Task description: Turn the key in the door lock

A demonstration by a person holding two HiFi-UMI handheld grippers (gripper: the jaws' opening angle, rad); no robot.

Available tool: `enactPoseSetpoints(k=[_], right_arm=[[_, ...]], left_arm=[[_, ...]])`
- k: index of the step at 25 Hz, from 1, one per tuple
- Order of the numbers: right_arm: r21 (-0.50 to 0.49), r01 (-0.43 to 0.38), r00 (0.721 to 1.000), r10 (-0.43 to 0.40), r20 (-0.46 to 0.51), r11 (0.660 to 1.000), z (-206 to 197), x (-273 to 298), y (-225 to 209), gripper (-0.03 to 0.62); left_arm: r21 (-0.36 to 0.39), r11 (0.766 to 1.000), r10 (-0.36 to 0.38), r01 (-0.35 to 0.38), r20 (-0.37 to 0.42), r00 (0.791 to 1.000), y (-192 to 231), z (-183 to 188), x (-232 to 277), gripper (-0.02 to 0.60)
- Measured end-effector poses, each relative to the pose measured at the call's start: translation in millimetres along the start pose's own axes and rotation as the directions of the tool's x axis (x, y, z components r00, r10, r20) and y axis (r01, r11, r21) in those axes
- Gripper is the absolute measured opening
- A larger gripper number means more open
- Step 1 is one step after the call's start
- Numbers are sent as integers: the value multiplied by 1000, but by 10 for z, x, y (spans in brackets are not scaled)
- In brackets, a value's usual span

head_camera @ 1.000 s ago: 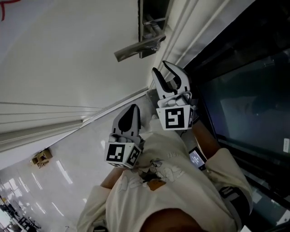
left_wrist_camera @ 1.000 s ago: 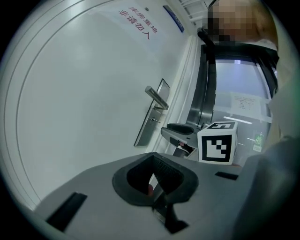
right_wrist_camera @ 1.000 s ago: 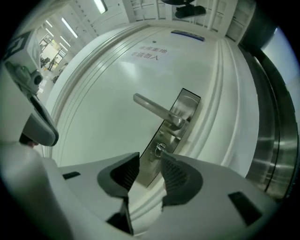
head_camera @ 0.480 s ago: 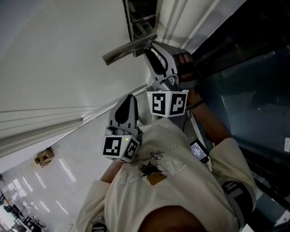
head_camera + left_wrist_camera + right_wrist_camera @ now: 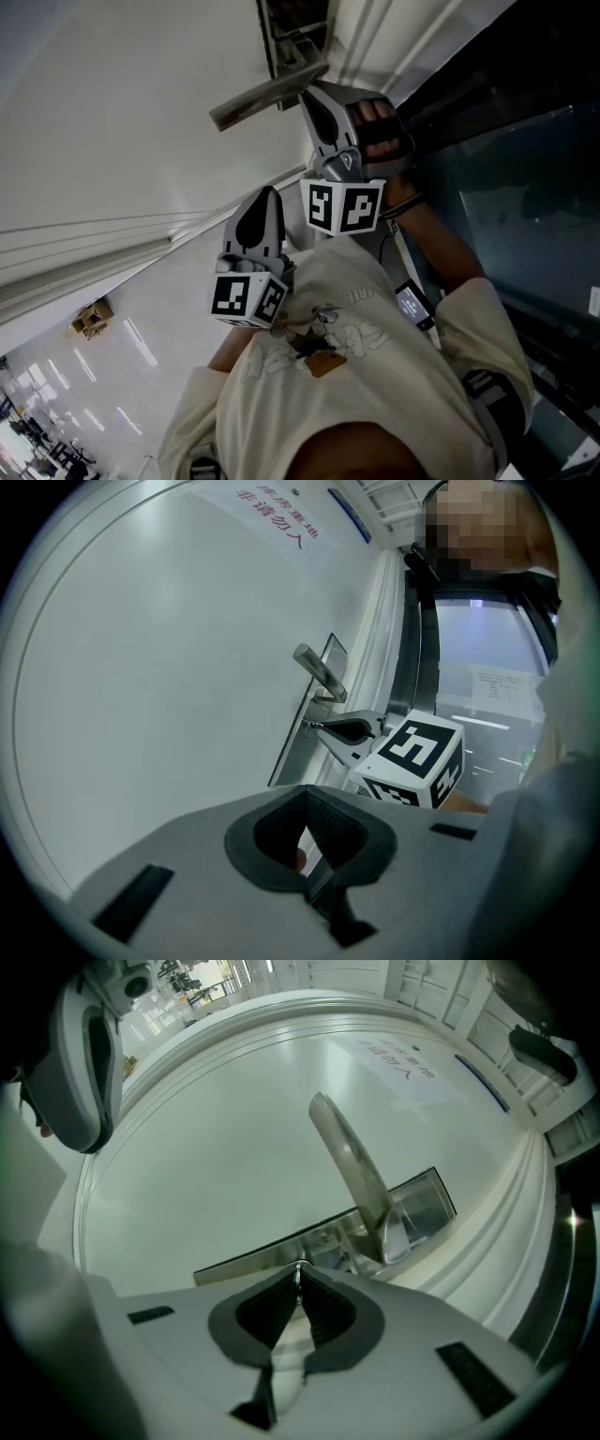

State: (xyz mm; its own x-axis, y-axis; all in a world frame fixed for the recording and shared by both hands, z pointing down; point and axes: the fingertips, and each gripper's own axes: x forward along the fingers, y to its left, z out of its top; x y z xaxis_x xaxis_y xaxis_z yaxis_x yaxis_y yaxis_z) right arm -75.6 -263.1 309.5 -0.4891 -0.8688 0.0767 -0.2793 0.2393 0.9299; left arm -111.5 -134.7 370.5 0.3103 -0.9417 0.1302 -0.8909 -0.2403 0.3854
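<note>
1. The right gripper (image 5: 298,1277) is up against the lock plate (image 5: 424,1206) on the white door (image 5: 216,1147), and its jaws are closing. The tips are all but together on the key (image 5: 298,1267), a thin sliver of metal caught between them.
2. The key sits in the lock plate, just below the root of the door handle (image 5: 352,1162). The handle is a flat silver lever that sticks out from the plate, clear of the jaws.
3. From the head view, a gloved hand (image 5: 377,131) wraps the right gripper's grip, with the marker cube facing the camera underneath it.
4. The left gripper (image 5: 306,794) hangs lower and to the left, apart from the door and pointing towards it. Its jaw tips meet and there is nothing between them.
5. The left gripper view looks straight across at the other tool: nose on the plate, under the handle.
6. To the right of the door frame runs a dark glass panel (image 5: 525,187).
</note>
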Motion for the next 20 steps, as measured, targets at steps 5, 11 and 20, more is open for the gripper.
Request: enactPoseSetpoints(k=[5, 11, 20], right_arm=[[213, -24, 1000, 23, 6, 977, -19, 11, -21, 18], [544, -72, 997, 55, 47, 836, -42, 6, -62, 20], [940, -149, 989, 36, 145, 306, -136, 26, -111, 20]], left_arm=[[-4, 1000, 1, -1, -4, 1000, 6, -36, 17, 6], [-1, 1000, 2, -2, -13, 1000, -23, -57, 14, 6], [5, 1000, -5, 5, -27, 1000, -89, -89, 49, 6]])
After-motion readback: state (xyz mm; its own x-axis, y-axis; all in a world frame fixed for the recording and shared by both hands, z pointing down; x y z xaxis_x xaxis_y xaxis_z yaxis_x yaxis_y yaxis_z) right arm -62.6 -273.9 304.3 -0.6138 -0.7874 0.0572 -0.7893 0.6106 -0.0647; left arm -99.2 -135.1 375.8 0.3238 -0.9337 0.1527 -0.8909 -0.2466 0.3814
